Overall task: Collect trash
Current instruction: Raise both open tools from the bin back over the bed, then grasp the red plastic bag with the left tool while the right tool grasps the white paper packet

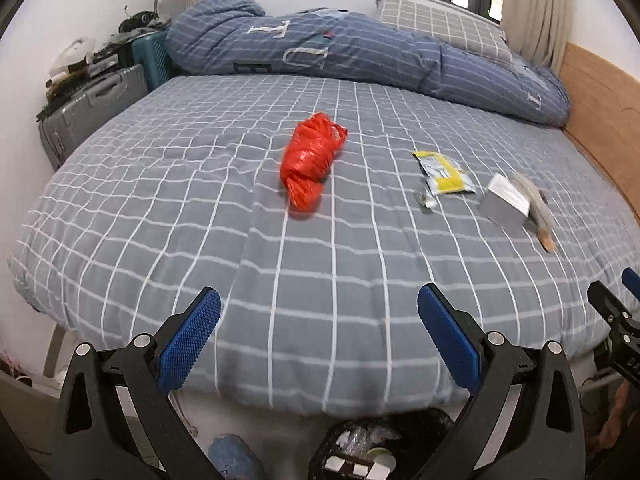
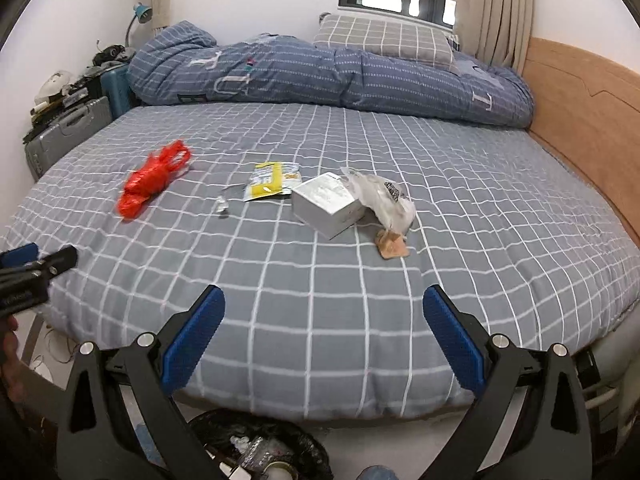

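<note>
Left wrist view: left claw (image 1: 319, 312) spread wide, nothing between pads, hovering over near edge of bed (image 1: 160, 184). Trash all on the sheet, none lifted yet: red bag (image 1: 310, 160) mid-bed, crumpled; yellow wrapper (image 1: 444, 172) to its right w/ small foil scrap (image 1: 424, 199) just beside; box (image 1: 505, 204) further right, clear bag (image 1: 534, 200) touching it, w/ tan bit (image 1: 547, 242) at its near end. Bin (image 1: 376, 446) on floor below bed edge, black liner, already some stuff inside — can't tell whether from this job. Part of right claw (image 1: 616, 308) peeking in at right edge. Right wrist view: right claw (image 2: 324, 314) likewise spread, empty, over near edge. Same spread of trash: red bag (image 2: 150, 182) far left, yellow wrapper (image 2: 272, 182) centre, foil scrap (image 2: 222, 206) near it, box (image 2: 326, 204) just right of wrapper, clear bag (image 2: 382, 196) against box, tan bit (image 2: 394, 246) at its near end. Bin (image 2: 260, 440) beneath, between claw arms. Left claw (image 2: 36, 256) visible at left edge. Judging progress: barely started, approx. all bed items left to pick; nothing gripped. Remaining: grab each piece, drop in bin. Likely split: left for red bag, right for box/clear bag — only a guess. Thin wrapper & foil scrap prob. fiddly on soft sheet.
</note>
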`<control>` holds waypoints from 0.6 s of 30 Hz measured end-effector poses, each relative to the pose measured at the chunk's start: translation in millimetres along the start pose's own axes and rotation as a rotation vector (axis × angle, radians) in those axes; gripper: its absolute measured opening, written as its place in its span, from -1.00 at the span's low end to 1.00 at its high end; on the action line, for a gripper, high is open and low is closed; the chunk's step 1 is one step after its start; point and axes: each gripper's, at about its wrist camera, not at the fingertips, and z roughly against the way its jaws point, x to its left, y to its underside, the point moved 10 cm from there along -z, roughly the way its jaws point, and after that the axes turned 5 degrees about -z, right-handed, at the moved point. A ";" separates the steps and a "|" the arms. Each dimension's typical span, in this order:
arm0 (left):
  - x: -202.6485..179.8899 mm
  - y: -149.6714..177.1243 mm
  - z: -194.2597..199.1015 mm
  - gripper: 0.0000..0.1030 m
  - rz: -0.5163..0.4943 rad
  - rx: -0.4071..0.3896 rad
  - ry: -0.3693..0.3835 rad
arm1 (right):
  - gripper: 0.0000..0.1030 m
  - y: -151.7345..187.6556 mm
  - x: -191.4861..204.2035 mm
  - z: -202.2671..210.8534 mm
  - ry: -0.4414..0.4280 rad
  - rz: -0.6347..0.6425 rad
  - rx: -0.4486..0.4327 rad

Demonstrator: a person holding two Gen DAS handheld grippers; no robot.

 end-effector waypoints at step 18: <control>15.1 -85.2 -87.3 0.89 -0.029 0.014 -0.016 | 0.85 -66.8 -49.7 -103.3 0.069 -0.034 0.032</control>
